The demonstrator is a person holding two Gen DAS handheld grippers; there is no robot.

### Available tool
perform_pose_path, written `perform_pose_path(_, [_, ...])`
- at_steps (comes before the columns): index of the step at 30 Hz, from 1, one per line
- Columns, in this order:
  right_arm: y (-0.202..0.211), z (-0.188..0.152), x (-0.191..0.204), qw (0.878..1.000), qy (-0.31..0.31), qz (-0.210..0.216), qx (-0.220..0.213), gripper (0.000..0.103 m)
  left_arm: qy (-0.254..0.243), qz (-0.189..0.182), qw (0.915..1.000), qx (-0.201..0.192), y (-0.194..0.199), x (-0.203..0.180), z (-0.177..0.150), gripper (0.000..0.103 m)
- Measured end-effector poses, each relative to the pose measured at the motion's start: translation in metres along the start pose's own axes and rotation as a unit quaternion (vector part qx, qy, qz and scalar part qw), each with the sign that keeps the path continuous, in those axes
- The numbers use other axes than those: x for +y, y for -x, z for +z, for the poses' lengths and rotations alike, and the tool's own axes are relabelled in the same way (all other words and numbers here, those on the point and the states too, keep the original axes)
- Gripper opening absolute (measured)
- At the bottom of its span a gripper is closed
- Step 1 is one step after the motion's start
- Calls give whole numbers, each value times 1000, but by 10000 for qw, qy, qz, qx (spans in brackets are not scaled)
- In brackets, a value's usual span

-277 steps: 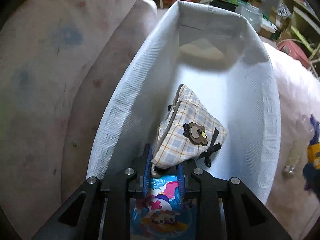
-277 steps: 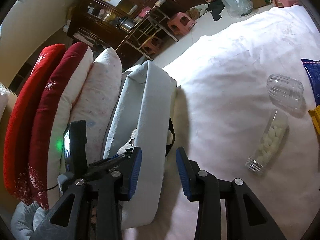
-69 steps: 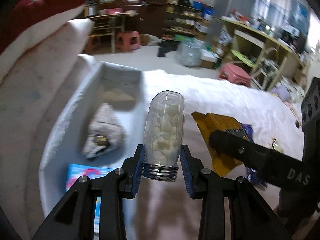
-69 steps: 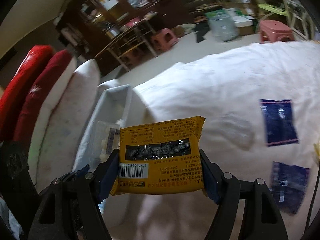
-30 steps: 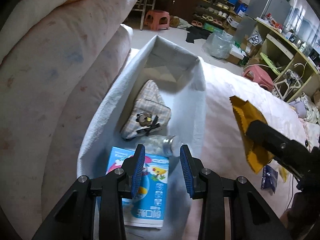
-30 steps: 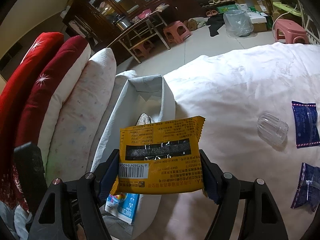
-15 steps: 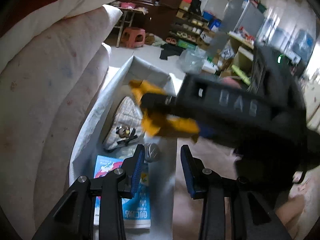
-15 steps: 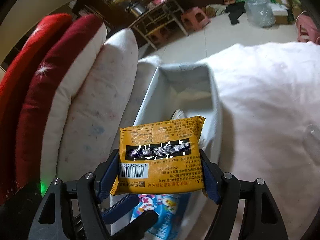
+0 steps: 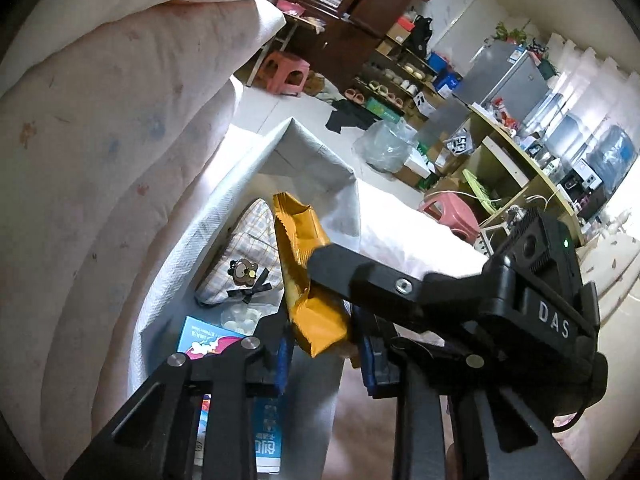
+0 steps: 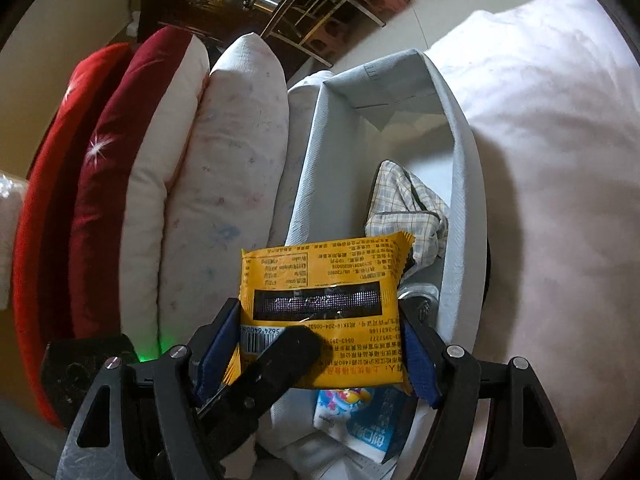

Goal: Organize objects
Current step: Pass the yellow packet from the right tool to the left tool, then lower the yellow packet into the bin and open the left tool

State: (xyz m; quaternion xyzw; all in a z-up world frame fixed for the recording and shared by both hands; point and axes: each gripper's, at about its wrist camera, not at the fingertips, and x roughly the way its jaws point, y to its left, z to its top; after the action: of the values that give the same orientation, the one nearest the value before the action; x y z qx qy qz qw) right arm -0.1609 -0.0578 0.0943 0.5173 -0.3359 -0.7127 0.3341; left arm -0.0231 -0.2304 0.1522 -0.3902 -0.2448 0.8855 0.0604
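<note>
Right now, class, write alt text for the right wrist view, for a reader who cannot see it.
The right tongs grip a yellow foil snack packet over a long white fabric storage bin. Inside lie a checked cloth pouch and a blue printed box. Red and white cushions stand left of the bin.

The fabric storage bin (image 10: pixel 464 184) sits between the pillows (image 10: pixel 224 184) on its left and the bedspread (image 10: pixel 560 160) on its right. Inside lie a plaid pouch (image 10: pixel 404 204), a jar (image 9: pixel 240 316) nearer, and a carton (image 10: pixel 360 420) nearest. The snack packet (image 10: pixel 324 312) hangs above them.
</note>
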Motion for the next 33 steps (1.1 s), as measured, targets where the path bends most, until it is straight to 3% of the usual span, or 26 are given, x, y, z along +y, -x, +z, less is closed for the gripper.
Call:
perform_pose_path(1, [2, 0, -2, 10000, -61, 67, 27, 73, -18, 124, 9999, -29, -1, -1, 3, 27])
perform_pose_path(2, [3, 1, -5, 9998, -139, 131, 45, 73, -87, 400, 9991, -71, -1, -3, 5, 19])
perform_pose_path(3, [6, 1, -8, 9996, -212, 185, 41, 73, -228, 1054, 9940, -171, -2, -4, 8, 19])
perform_pose_path(4, [10, 2, -11, 9994, -268, 223, -15, 73, -273, 1373, 9899, -220, -3, -2, 10, 19])
perform_pose_path(5, [17, 2, -13, 9992, -299, 231, -94, 73, -282, 1448, 9888, -217, -3, 2, 13, 19])
perform_pose_path(7, [30, 3, -16, 9988, -346, 288, -216, 73, -215, 1174, 9928, -104, -6, 9, 18, 19])
perform_pose_path(10, [45, 5, -21, 9982, -404, 233, -386, 73, -591, 1530, 9864, -122, -14, -1, 18, 19])
perform_pose_path(14, [51, 5, -22, 9978, -436, 276, -413, 73, -283, 1421, 9893, 161, -32, 9, 20, 19])
perform_pose_path(16, [52, 4, -21, 9982, -379, 211, -420, 73, -418, 1498, 9876, 198, -35, 8, 21, 19])
perform_pose_path(20, [53, 3, -16, 9991, -182, 101, -364, 73, -1063, 1719, 9794, 53, -41, 0, 27, 20])
perform_pose_path(25, [53, -1, -15, 9995, -19, 2, -307, 73, -1346, 1637, 9767, -343, -44, 1, 35, 19])
perform_pose_path(31, [46, -2, -14, 9997, 69, -50, -213, 73, -816, 724, 9940, -4, -61, 19, 30, 20])
perform_pose_path(33, [46, -2, -14, 9998, 65, -60, -198, 73, -949, 928, 9911, 99, -66, 16, 29, 21])
